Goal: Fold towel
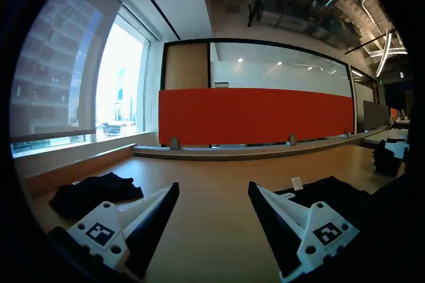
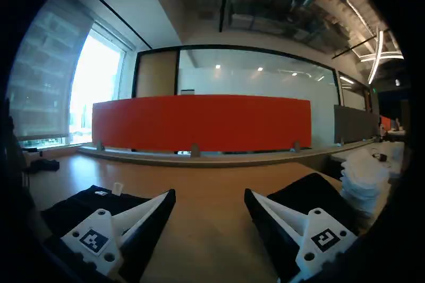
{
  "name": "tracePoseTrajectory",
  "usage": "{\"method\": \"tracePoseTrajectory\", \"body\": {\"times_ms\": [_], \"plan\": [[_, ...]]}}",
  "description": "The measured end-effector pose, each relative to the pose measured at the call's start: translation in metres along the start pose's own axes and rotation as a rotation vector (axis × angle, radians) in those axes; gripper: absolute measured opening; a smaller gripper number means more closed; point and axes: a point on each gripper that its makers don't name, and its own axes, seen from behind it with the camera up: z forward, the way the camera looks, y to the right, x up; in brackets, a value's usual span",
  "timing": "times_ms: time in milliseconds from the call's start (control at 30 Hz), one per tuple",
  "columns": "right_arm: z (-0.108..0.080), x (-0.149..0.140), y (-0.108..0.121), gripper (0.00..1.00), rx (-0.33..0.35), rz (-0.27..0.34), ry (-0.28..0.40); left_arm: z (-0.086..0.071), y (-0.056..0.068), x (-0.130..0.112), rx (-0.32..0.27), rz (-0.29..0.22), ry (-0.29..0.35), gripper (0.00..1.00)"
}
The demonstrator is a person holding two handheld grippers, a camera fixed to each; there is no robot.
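Note:
In the left gripper view, my left gripper (image 1: pixel 212 185) is open over the bare wooden table (image 1: pixel 212 214), with nothing between its fingers. A flat black towel (image 1: pixel 340 195) with a white tag (image 1: pixel 296 183) lies just right of its right finger. In the right gripper view, my right gripper (image 2: pixel 209 193) is also open and empty. A black towel (image 2: pixel 85 203) with a white tag (image 2: pixel 117 188) lies by its left finger. Another black cloth (image 2: pixel 313 190) lies behind its right finger.
A crumpled black cloth (image 1: pixel 95 193) lies left of the left gripper. A stack of white folded cloths (image 2: pixel 366 179) stands at the right, and a dark pile (image 1: pixel 388 158) sits at the table's far right. An orange divider panel (image 1: pixel 255 116) runs along the table's back edge.

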Motion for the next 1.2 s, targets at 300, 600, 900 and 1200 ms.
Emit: {"method": "tracePoseTrajectory", "body": {"times_ms": [300,600,900,1200], "plan": [[0.002,0.024,0.001,1.00,-0.009,0.010,0.009,0.000,-0.004,0.019,0.008,-0.021,0.007,0.96],[-0.002,0.080,-0.001,1.00,-0.021,-0.019,0.011,-0.002,-0.003,0.076,0.006,-0.003,0.001,0.96],[-0.002,0.148,-0.003,1.00,-0.033,-0.028,0.010,-0.005,-0.003,0.135,0.016,0.001,-0.032,0.96],[-0.004,0.198,-0.002,1.00,-0.052,-0.018,0.007,-0.005,0.004,0.188,0.008,0.015,-0.046,0.96]]}}
